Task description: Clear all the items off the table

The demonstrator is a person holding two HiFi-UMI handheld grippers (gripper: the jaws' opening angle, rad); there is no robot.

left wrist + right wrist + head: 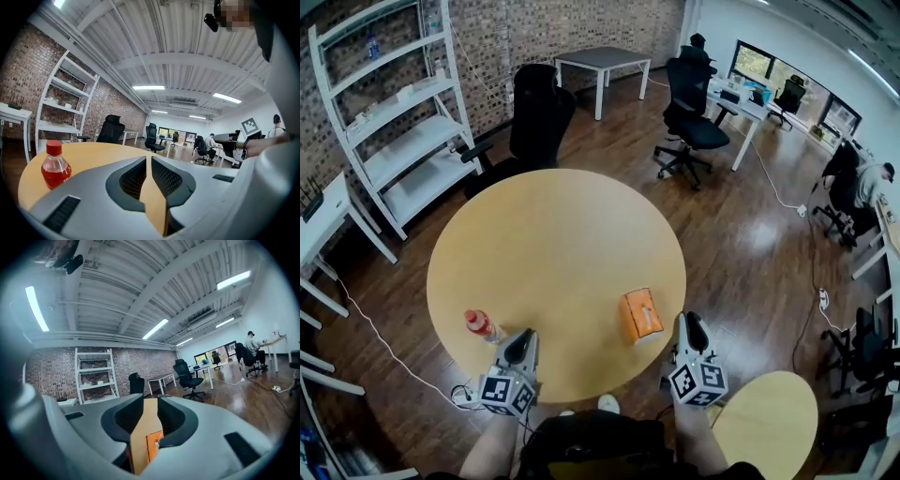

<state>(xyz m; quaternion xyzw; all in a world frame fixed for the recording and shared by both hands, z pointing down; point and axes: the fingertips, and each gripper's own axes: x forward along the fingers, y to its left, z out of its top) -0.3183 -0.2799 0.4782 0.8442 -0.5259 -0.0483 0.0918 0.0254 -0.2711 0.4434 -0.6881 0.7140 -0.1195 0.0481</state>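
Observation:
A small bottle of red drink with a red cap stands near the front left edge of the round wooden table. My left gripper hovers just right of it at the table's rim, shut and empty. In the left gripper view the bottle stands to the left of the closed left gripper. An orange tissue box lies near the front right edge. My right gripper is just right of the box, its jaws drawn to a narrow slit with nothing between. Beyond the right gripper a strip of the box shows.
White shelving stands at the back left, and a black office chair is behind the table. Another chair and desks are at the back right. A smaller round table is at my right side. A cable runs over the floor.

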